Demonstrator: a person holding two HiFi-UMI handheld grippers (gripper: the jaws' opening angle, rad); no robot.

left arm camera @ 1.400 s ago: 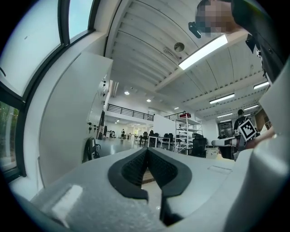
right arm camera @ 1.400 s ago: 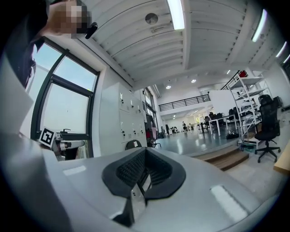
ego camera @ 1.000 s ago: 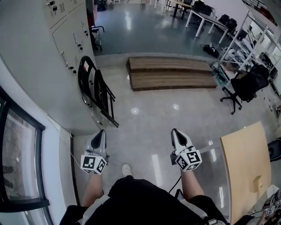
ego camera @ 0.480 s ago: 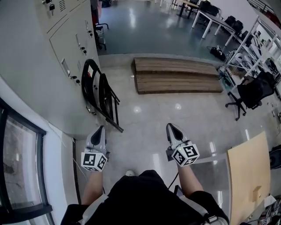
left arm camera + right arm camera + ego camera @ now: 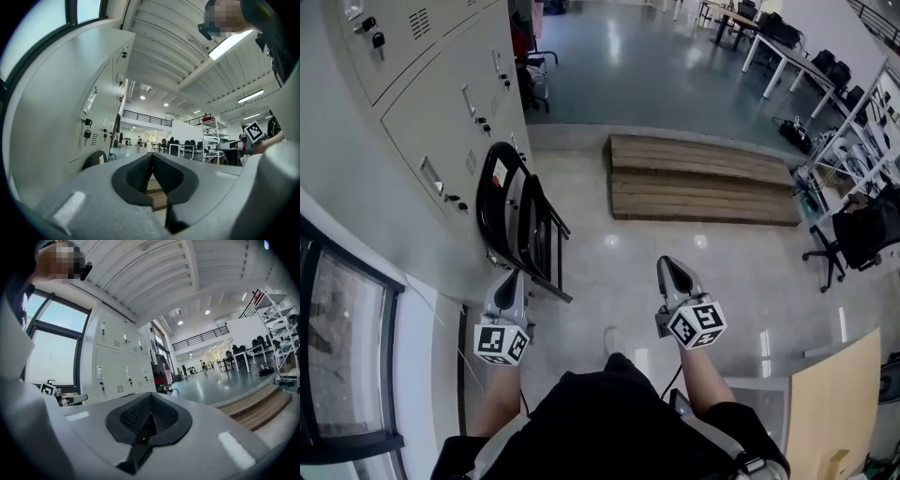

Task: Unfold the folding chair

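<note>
Floor [image 5: 600, 281]: polished grey, glossy with lamp reflections.
Folding chair [image 5: 520, 225]: black, folded flat, leaning against the grey lockers [image 5: 412, 122] at left, just ahead of the left gripper [image 5: 514, 277].
Left gripper: jaws closed, empty.
Right gripper [image 5: 667, 265]: jaws closed, empty, over bare floor.
Low wooden platform [image 5: 703, 178]: farther ahead.
Pale tabletop [image 5: 844, 403]: lower right.

- Black folding chair [image 5: 521, 223], folded flat, leaning on the grey lockers [image 5: 412, 131] at the left.
- Left gripper [image 5: 517, 276] near the lower end of the chair, jaws together; contact not clear.
- Right gripper [image 5: 668, 265] apart from the chair, above the shiny floor [image 5: 609, 272], jaws together.
- Low wooden platform [image 5: 703, 178] further ahead.
- Black office chair [image 5: 862, 234] at the right edge.
</note>
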